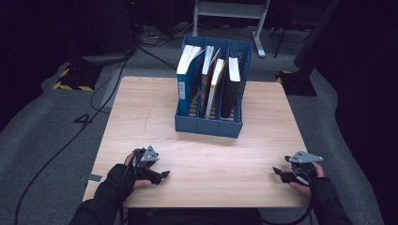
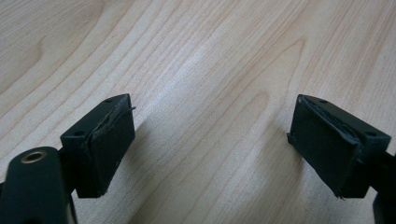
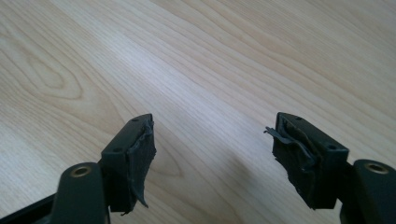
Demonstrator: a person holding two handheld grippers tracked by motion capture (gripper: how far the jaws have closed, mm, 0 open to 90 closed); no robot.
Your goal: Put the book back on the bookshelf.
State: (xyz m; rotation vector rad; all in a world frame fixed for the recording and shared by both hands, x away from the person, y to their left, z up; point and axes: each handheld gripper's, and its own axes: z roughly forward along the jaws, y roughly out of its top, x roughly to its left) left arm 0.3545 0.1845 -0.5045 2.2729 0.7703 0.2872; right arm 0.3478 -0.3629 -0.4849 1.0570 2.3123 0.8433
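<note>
From above, your left gripper [image 1: 157,176] and right gripper [image 1: 281,174] sit well short of the rack [image 1: 206,126] holding the books [image 1: 187,77]. In both gripper views, jaws gape wide, empty, over the table [image 2: 201,60]. Frayed pads [image 3: 140,158] may let a book slip.

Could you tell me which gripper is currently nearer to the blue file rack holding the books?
Left. The left gripper sits near the table's front edge, just left of the blue file rack. The right gripper is at the front right corner, farther off. Both are open and empty.
</note>
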